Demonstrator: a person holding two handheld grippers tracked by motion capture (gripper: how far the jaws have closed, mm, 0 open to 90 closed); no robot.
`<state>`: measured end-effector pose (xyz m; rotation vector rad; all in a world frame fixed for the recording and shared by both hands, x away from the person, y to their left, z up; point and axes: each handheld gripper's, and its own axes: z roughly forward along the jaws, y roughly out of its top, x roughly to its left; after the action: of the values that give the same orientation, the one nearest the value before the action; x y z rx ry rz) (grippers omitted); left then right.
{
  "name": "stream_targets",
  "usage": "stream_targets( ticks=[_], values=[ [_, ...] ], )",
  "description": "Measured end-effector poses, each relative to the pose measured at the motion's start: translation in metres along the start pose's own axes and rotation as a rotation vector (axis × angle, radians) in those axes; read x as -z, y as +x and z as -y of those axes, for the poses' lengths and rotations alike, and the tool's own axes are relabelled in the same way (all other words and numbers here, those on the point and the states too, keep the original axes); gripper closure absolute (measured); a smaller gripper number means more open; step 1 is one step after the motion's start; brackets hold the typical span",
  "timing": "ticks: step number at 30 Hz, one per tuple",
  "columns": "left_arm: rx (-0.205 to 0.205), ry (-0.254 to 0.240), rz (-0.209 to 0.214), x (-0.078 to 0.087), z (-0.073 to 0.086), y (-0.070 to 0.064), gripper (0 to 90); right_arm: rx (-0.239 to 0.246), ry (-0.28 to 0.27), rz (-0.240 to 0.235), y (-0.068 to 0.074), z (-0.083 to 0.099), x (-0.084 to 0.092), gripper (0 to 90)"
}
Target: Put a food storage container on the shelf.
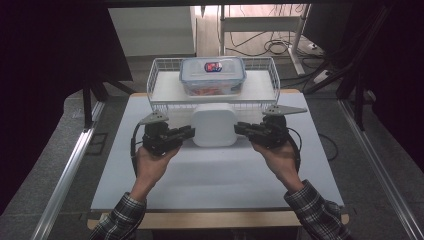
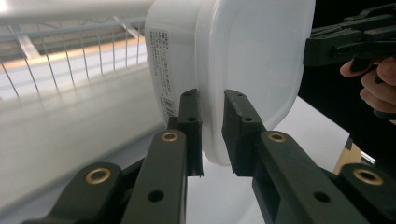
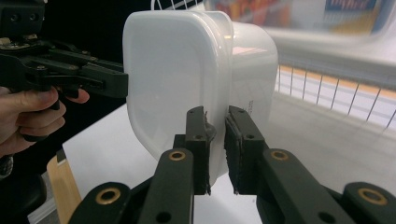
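A white lidded plastic container hangs above the white table, just in front of a wire basket. My left gripper is shut on the lid's rim at the container's left side; in the left gripper view the rim of the container sits pinched between the pads of my left gripper. My right gripper is shut on the rim at the right side. In the right gripper view the container is clamped at its edge by my right gripper, with the other gripper on its far side.
A white wire basket stands at the back of the table and holds a clear box with a blue-rimmed lid. The white tabletop lies below the lifted container. Dark curtains flank the table.
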<state>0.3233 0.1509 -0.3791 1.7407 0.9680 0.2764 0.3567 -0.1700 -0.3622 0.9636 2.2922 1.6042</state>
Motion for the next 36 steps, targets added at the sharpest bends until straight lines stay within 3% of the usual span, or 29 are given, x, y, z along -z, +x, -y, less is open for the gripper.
stream_targets(
  ticks=[27, 32, 36],
  values=[
    [-0.067, -0.084, -0.028, 0.018, -0.094, 0.003, 78.4, 0.045, -0.103, 0.007, -0.010, -0.092, 0.010, 79.2],
    [-0.071, -0.091, -0.037, 0.018, -0.112, 0.006, 78.5, 0.046, -0.113, 0.019, -0.014, -0.109, 0.008, 78.8],
    [-0.050, -0.101, -0.030, 0.014, -0.123, 0.012, 78.6, 0.021, -0.117, 0.022, -0.020, -0.121, 0.005, 78.5]
  ],
)
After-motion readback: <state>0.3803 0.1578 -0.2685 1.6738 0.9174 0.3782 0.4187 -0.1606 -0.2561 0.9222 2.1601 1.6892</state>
